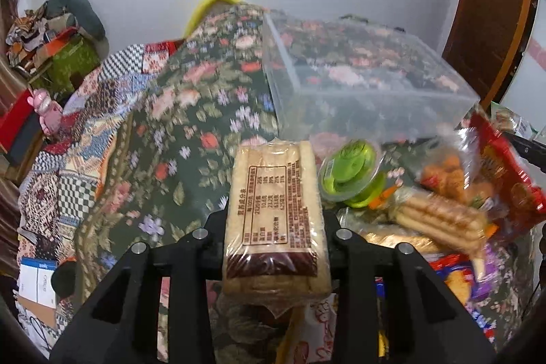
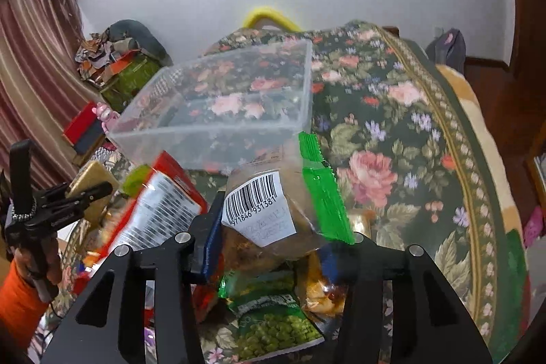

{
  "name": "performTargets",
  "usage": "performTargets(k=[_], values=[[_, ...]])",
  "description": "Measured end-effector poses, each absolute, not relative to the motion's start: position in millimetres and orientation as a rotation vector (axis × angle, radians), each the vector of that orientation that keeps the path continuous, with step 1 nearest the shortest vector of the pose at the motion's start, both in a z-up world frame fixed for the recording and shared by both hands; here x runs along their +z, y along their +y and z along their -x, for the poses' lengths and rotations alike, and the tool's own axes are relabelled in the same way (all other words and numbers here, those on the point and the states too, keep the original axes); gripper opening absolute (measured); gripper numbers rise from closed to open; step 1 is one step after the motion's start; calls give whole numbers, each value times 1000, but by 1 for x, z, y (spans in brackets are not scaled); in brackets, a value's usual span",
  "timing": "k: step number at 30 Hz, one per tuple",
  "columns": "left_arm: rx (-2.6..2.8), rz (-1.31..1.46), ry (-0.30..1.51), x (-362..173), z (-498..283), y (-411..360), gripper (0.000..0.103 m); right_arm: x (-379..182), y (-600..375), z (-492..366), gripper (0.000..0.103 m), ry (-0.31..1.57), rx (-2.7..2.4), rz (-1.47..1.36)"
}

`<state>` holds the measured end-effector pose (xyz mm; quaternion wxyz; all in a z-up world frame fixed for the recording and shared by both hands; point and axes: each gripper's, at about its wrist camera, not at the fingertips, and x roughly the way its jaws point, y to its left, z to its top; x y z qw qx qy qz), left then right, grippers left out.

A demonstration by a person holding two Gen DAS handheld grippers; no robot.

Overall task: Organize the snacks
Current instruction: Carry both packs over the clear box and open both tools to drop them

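My left gripper (image 1: 274, 227) is shut on a clear-wrapped pack of pale biscuit bars (image 1: 273, 186), label side up, lifted above the floral cloth. Beyond it to the right stands an empty clear plastic box (image 1: 341, 111). In the right wrist view my right gripper (image 2: 283, 237) is shut on a clear snack bag (image 2: 273, 207) with a barcode label and a green edge. The same clear box (image 2: 218, 139) sits just past that bag. The left gripper (image 2: 85, 193) shows at the left of this view, carrying its tan pack (image 2: 92, 176).
A snack pile lies by both grippers: a green jelly cup (image 1: 351, 173), stick biscuits (image 1: 440, 214), a red bag (image 1: 505, 173) and a green pea bag (image 2: 273, 319). The flowered tablecloth (image 2: 392, 132) drops off at the right edge. An orange sleeve (image 2: 17, 299) is at lower left.
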<state>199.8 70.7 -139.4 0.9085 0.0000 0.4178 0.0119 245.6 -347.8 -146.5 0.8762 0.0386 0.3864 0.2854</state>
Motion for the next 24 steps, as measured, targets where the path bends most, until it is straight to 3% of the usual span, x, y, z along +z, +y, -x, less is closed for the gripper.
performTargets(k=[13,24], values=[[-11,-23,705,-68,-217,45,34,-89,-335,-256,43,640,610,-42],[-40,-25,689,-58,-260,20,34,-81,-310,-288,43,632,660,-109]])
